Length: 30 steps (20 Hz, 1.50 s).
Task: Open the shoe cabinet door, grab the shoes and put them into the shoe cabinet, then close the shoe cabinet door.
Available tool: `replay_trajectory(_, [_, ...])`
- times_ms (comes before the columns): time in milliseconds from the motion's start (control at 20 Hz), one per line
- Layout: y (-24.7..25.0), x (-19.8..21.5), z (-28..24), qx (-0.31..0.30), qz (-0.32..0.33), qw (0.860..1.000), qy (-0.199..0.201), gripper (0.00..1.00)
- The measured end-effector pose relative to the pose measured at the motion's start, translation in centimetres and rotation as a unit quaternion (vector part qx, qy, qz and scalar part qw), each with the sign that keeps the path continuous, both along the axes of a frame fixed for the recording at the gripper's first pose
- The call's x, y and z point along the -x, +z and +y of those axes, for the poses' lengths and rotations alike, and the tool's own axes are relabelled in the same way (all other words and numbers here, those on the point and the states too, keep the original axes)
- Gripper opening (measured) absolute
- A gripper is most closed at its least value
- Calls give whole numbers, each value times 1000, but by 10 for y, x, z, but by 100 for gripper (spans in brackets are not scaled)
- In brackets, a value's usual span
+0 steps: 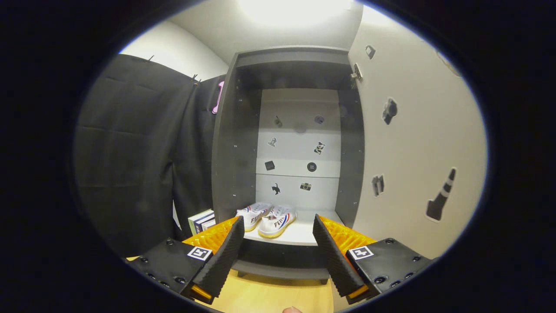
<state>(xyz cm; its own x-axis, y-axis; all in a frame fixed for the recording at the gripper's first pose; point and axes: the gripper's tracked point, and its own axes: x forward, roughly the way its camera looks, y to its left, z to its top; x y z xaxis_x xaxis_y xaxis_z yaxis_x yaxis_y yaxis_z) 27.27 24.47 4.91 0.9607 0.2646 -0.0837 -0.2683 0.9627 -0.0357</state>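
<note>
White shoes (266, 218) with red-blue stripes, side by side inside open shoe cabinet (286, 56), beyond gripper (278, 248) spread wide, empty

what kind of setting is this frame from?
Likely a staged booth set up as a home entryway: a dark shoe cabinet with its door swung open, white sneakers on its bottom shelf, black cloth hung beside it. The gripper is open, short of the shelf.

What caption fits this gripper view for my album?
Open claw faces the open shoe cabinet, white shoes on its shelf, door swung open.
</note>
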Motion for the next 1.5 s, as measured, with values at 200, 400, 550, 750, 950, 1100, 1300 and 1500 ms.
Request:
replay_trajectory(200, [5, 44, -35, -2, -8, 1000, -20, 98])
replay_trajectory(400, [1, 87, -71, -1, -4, 999, -38, 98])
replay_trajectory(550, [3, 117, -95, 2, -2, 999, -48, 98])
replay_trajectory(750, [17, 147, -124, 8, -17, 998, -62, 98])
replay_trajectory(950, [21, 165, -144, -24, -14, 998, -60, 96])
replay_trajectory(1100, [22, 174, -167, -40, -7, 996, -76, 97])
replay_trajectory(1300, [29, 179, -203, -53, -16, 993, -107, 97])
replay_trajectory(1500, [29, 169, -252, -62, -13, 985, -161, 96])
